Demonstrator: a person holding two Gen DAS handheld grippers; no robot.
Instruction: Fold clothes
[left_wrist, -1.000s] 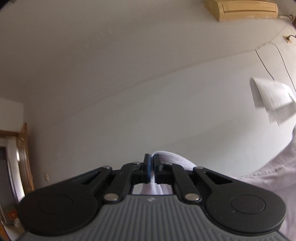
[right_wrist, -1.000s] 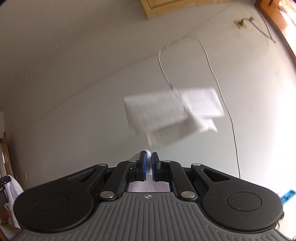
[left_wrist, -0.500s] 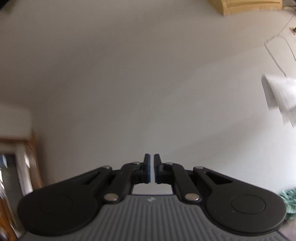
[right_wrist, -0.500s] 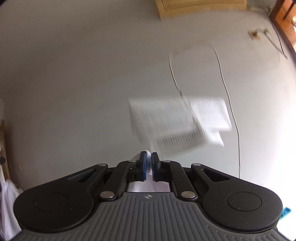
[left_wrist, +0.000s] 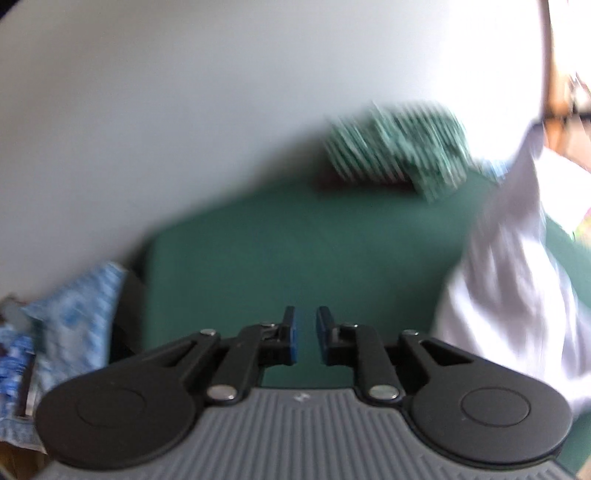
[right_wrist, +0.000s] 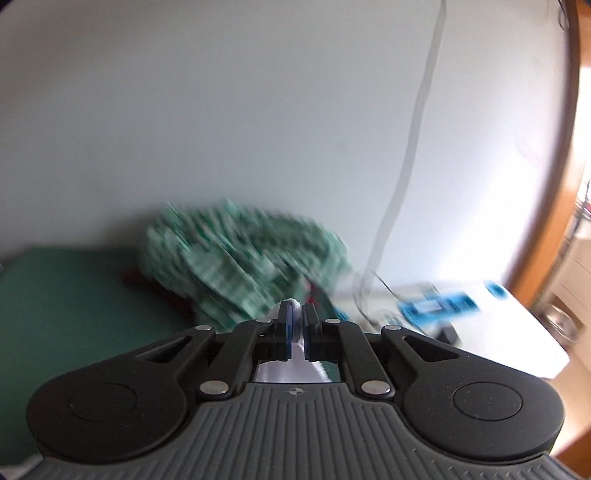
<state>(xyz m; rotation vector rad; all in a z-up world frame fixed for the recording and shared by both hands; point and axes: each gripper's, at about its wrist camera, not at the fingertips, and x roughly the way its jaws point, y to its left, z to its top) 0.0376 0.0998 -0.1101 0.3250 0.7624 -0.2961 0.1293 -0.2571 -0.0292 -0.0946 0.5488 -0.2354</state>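
My left gripper (left_wrist: 305, 334) is open a little and empty, above the green bed surface (left_wrist: 280, 243). A pale lilac-white garment (left_wrist: 517, 288) hangs at the right of the left wrist view, blurred by motion. My right gripper (right_wrist: 294, 325) is shut on a fold of that same pale garment (right_wrist: 291, 369), which shows between and below its pads. A green-and-white striped garment (right_wrist: 243, 258) lies heaped at the back of the bed, and it also shows in the left wrist view (left_wrist: 399, 151).
A blue-and-white patterned cloth (left_wrist: 70, 325) lies off the bed's left edge. A white wall (right_wrist: 258, 110) stands behind the bed with a cable (right_wrist: 413, 147) hanging down it. A white table (right_wrist: 498, 332) with blue items stands at the right.
Both grippers have tilted down from the ceiling and wall to face the bed. The left gripper has let go of the pale garment and opened a little. The right gripper still holds it.
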